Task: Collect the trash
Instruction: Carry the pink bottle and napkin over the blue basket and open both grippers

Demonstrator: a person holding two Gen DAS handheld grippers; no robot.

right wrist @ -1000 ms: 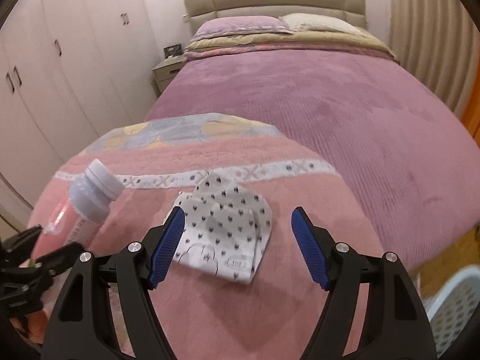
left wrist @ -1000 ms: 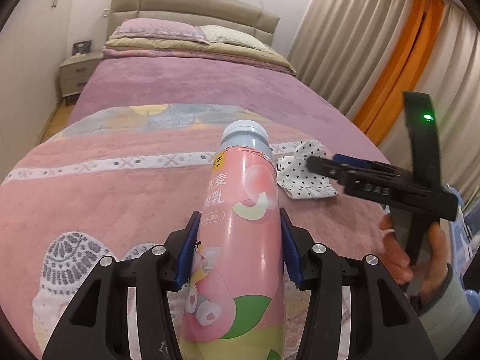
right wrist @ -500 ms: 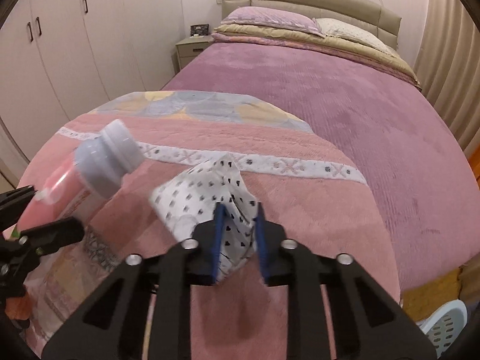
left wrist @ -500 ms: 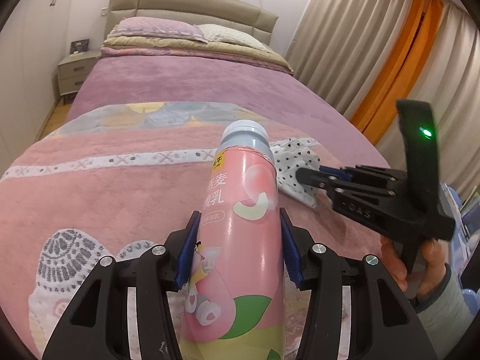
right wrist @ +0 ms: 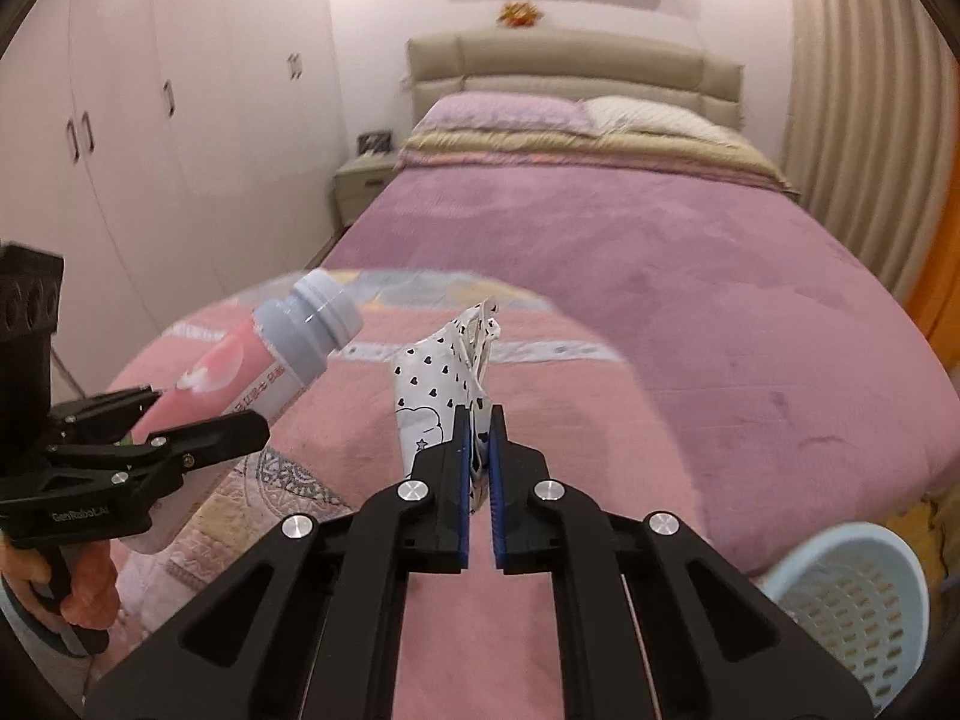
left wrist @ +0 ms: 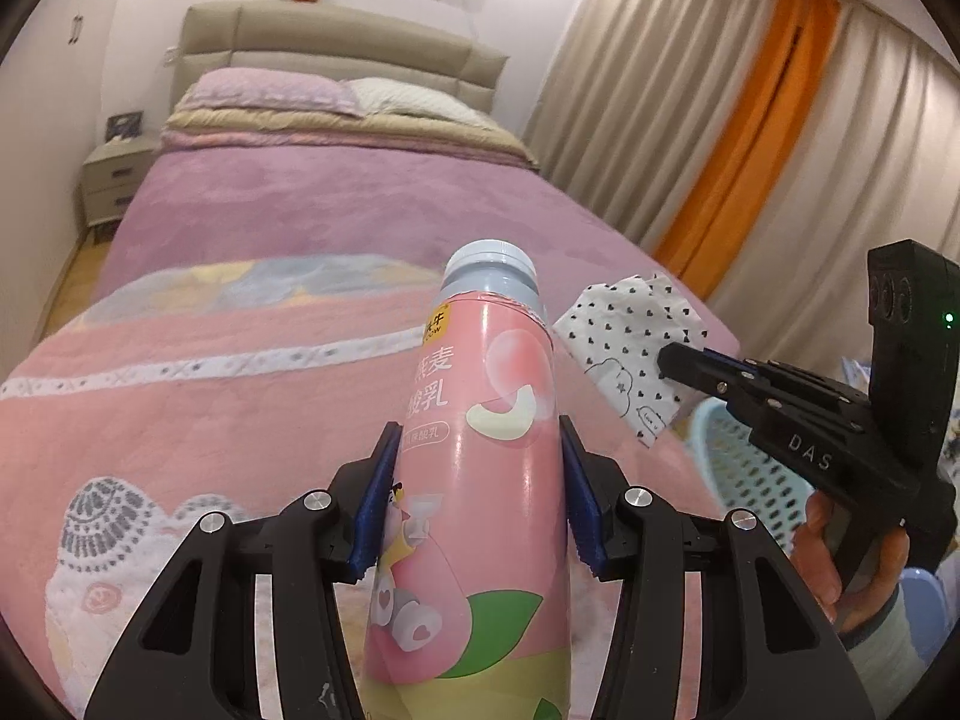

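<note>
left gripper point(left wrist: 477, 501) clamped on pink plastic yogurt-drink bottle point(left wrist: 480, 480), grey-blue cap at 12 | right gripper point(right wrist: 479, 483) pinched on crumpled white heart-print paper wrapper point(right wrist: 447, 384), off the pink bed blanket point(right wrist: 600, 420) | pale-blue perforated plastic basket point(right wrist: 852, 600) at 4

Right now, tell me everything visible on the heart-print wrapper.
The heart-print wrapper is a thin white crumpled packet, paper or film by its look, printed with small black hearts plus a cloud outline and a star. The right gripper is shut on its lower edge, blue jaws pinching it, so it sticks up and forward, lifted clear of the pink blanket. Nothing else touches it. The left wrist view shows it beside the pink bottle, above the blue basket.
</note>
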